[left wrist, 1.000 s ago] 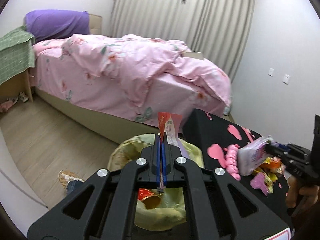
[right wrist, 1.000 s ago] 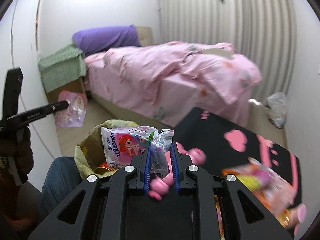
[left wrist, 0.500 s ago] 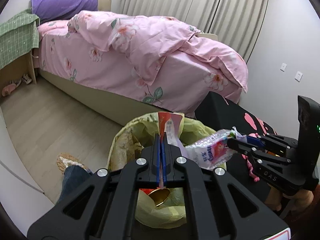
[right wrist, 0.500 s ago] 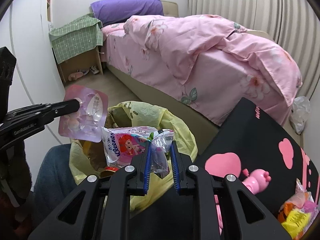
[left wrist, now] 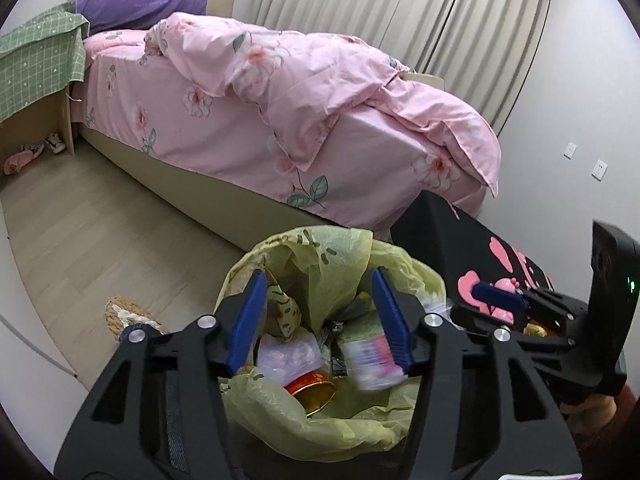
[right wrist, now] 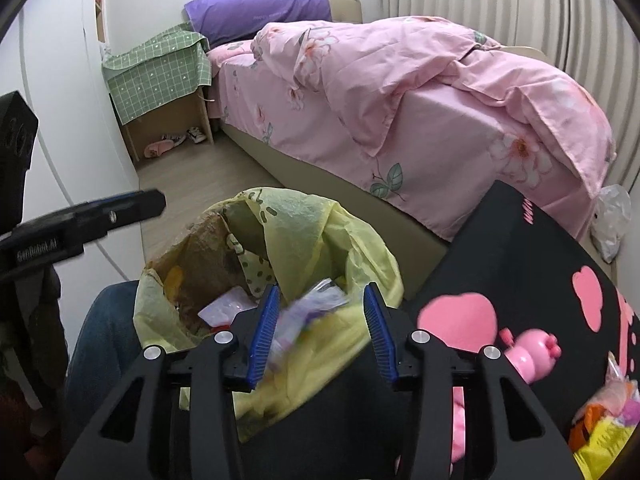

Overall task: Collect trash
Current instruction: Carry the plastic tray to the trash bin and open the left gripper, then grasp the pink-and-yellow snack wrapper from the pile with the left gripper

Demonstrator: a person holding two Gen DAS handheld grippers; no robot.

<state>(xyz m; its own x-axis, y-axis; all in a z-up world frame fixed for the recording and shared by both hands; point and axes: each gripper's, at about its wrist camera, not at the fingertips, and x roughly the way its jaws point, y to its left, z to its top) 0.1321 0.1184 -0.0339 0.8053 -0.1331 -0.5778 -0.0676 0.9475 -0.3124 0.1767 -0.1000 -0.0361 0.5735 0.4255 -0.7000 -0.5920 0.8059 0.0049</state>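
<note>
A yellow-green trash bag (left wrist: 320, 264) stands open on the floor beside the black table. My left gripper (left wrist: 318, 276) hangs over its mouth; its jaws are opening with nothing between them. A pale pink pouch (left wrist: 288, 356) and a red cup (left wrist: 312, 386) lie inside the bag. My right gripper (right wrist: 321, 291) is over the bag's right rim (right wrist: 360, 248), jaws opening. A tissue pack (right wrist: 304, 316) shows blurred between its fingers, loose from the pads and dropping; it also blurs in the bag (left wrist: 372, 364). Each wrist view shows the other gripper, the right gripper (left wrist: 496, 296) and the left gripper (right wrist: 120, 208).
A bed with a pink floral duvet (left wrist: 300, 92) runs behind the bag. The black table (right wrist: 500, 248) at right carries a pink pig toy (right wrist: 528, 354) and bright wrappers (right wrist: 600, 420). A jeans-clad leg (right wrist: 104, 320) is left of the bag. A woven slipper (left wrist: 128, 316) lies on the floor.
Both grippers came down over the bag and went from shut to open. The left one let its red-topped pouch fall in. The right one released the tissue pack.
</note>
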